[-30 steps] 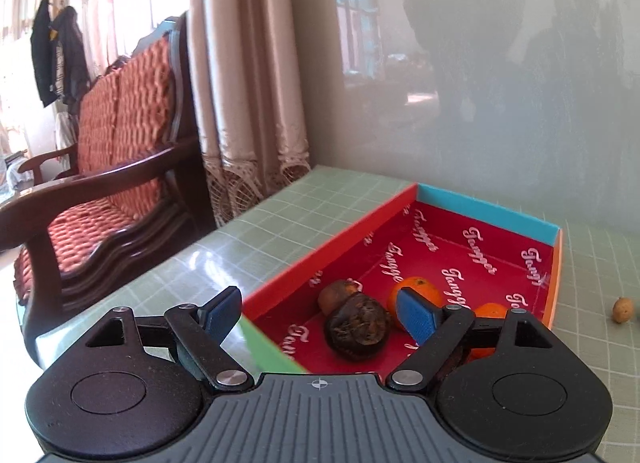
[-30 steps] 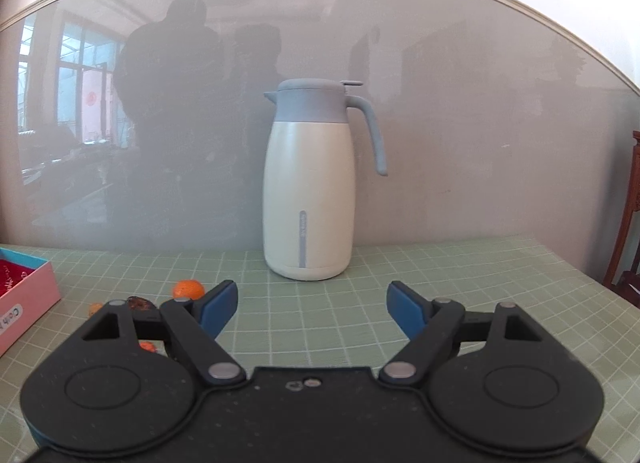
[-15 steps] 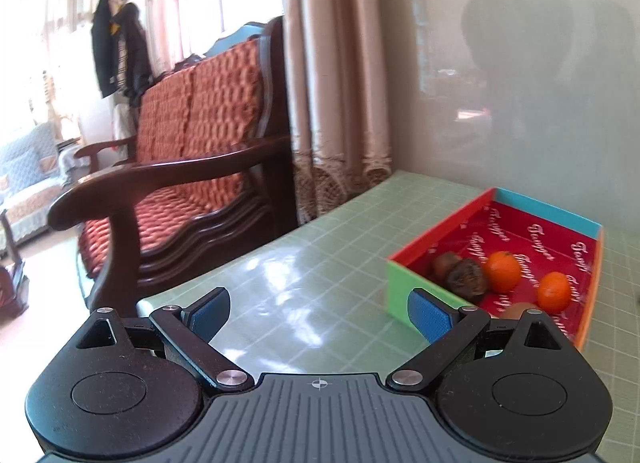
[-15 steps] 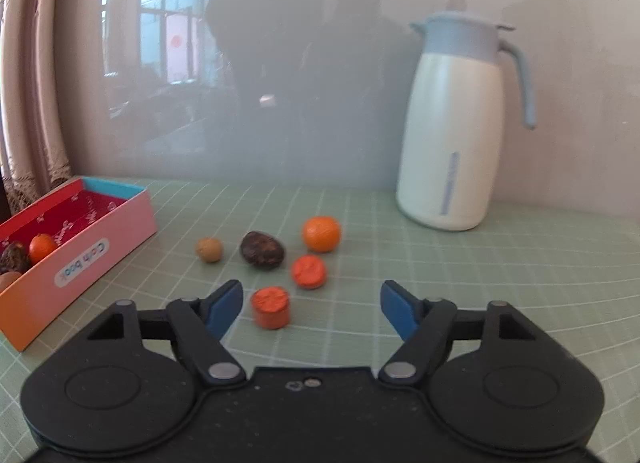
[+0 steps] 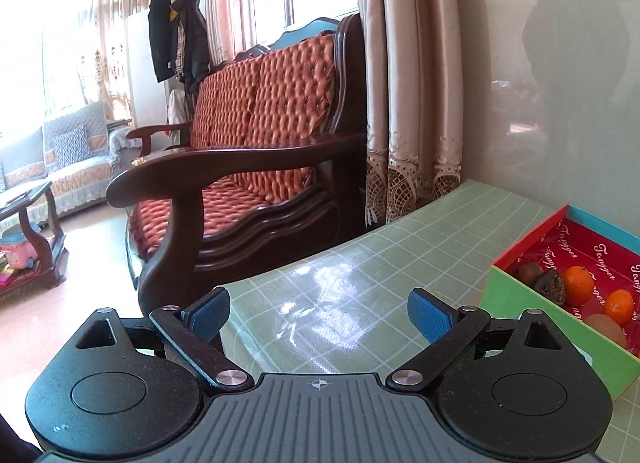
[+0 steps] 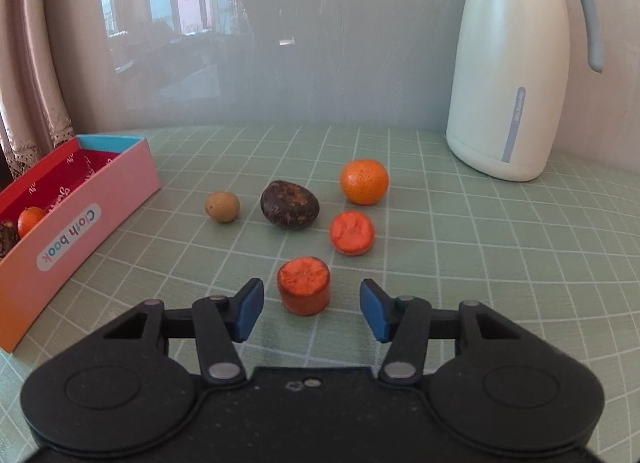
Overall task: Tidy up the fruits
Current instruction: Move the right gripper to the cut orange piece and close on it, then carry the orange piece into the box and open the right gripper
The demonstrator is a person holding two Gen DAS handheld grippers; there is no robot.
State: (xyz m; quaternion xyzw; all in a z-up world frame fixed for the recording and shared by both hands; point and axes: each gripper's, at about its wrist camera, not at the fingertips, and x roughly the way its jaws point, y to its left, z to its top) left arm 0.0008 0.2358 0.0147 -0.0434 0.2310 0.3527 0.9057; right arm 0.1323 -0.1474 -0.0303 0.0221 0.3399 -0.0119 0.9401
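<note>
Green checked tablecloth (image 6: 460,231) carries our target: the nearest orange fruit (image 6: 304,285) sits straight ahead, between our right gripper (image 6: 311,309) pads, which have just been closing, untouched. Our left gripper (image 5: 318,313) gapes empty.

The left gripper (image 5: 319,308) hangs wide apart over the green tablecloth (image 5: 360,263), beside the fruit box (image 5: 516,303).

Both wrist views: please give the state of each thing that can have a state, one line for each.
Left gripper: open, nothing between the jaws.
Right gripper: open, jaws have just been closing around the cut orange piece, pads not touching it.
Box: open, no lid, some fruit inside.
Jug: upright, lid closed.
Whole orange: loose on the table.
Dark fruit: loose on the table.
</note>
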